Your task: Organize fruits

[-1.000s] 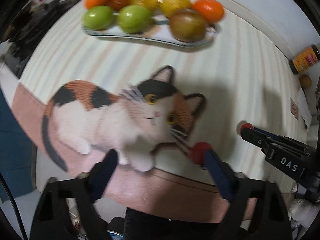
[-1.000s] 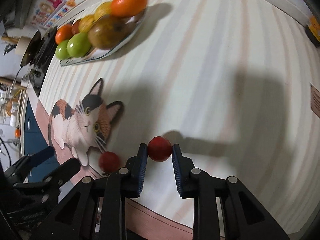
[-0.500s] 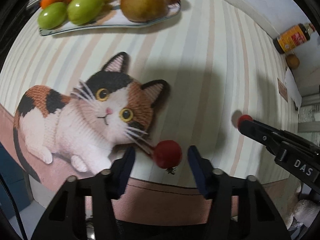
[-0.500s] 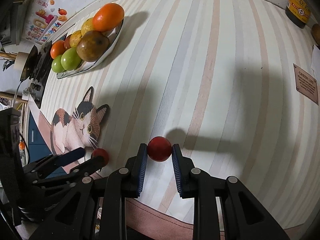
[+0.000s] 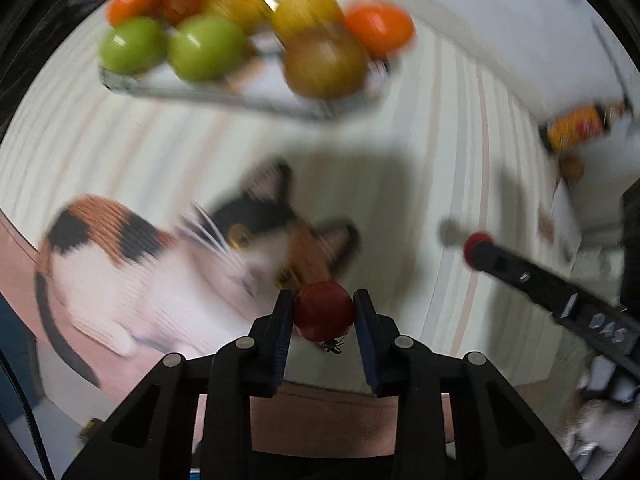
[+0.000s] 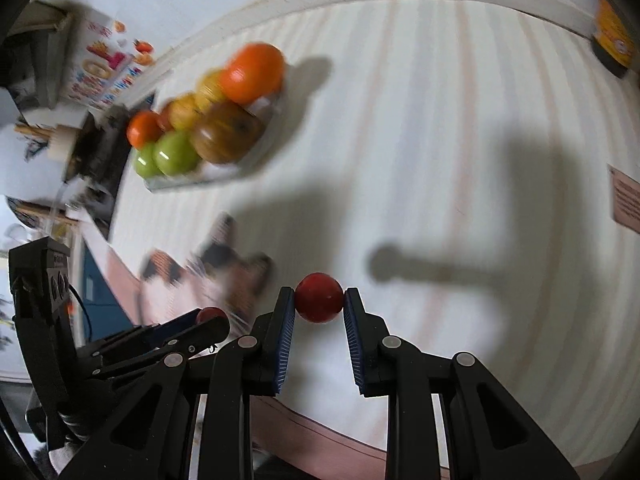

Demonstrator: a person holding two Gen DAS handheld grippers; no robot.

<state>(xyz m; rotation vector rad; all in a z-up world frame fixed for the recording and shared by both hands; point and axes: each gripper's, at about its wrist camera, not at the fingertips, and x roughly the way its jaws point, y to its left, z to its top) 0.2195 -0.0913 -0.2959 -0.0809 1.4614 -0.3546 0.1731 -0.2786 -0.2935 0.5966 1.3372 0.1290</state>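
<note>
A small red tomato (image 5: pixel 325 318) sits between the blue pads of my left gripper (image 5: pixel 324 300). Its jaws are closing and both pads press the tomato's sides, just above the striped mat. My right gripper (image 6: pixel 319 294) is shut on a second red tomato (image 6: pixel 320 304), which casts a shadow on the mat beneath. Each gripper shows in the other's view: the right one (image 5: pixel 478 246) at the right, the left one (image 6: pixel 210 316) at the lower left. A glass plate (image 5: pixel 224 96) (image 6: pixel 224 178) at the far side holds green, orange, yellow and brown fruits.
A cat picture (image 5: pixel 168 264) is printed on the mat under the left gripper. A yellow-labelled bottle (image 5: pixel 576 128) (image 6: pixel 614 44) and a small orange fruit (image 5: pixel 572 168) stand at the far right. A printed card (image 6: pixel 626 204) lies at the right edge; clutter lines the left side.
My left gripper went from wide open to shut on the red tomato by the cat's face and came up slightly. The right gripper rose with its tomato.
</note>
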